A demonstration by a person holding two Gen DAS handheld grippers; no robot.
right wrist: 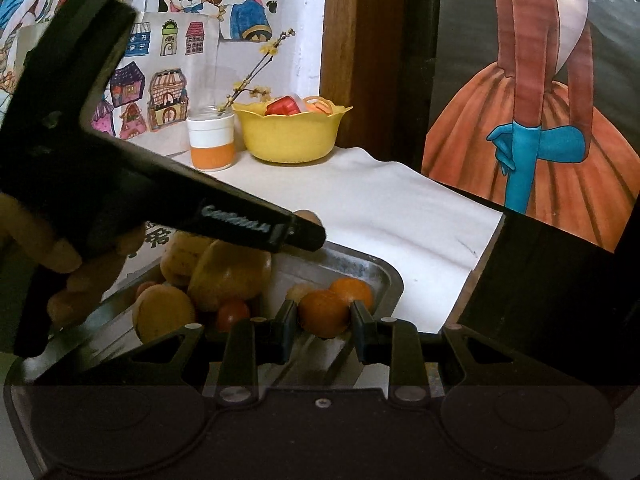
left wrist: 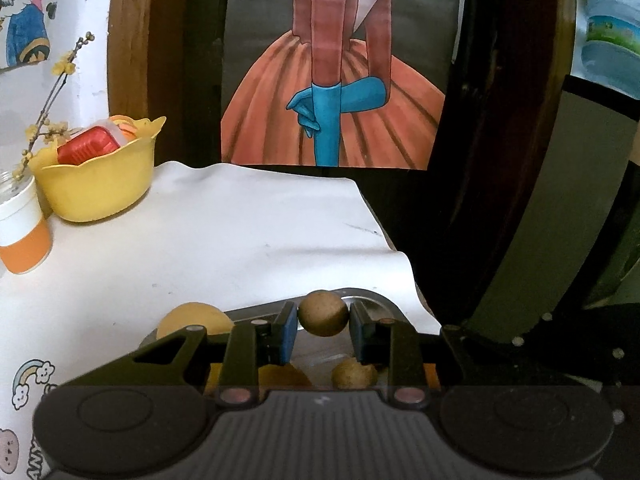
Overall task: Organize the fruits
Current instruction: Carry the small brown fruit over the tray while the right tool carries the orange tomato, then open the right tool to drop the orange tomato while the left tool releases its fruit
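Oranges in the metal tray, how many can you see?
2. One orange sits between the right gripper fingers; a second orange lies just behind it, near the tray corner. More may hide behind other fruit.

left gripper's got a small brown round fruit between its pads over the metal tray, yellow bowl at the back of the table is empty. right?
Not quite. The yellow bowl is not empty: the right wrist view shows a red container and other items in it. The rest holds: the left gripper has the small brown round fruit between its pads over the metal tray.
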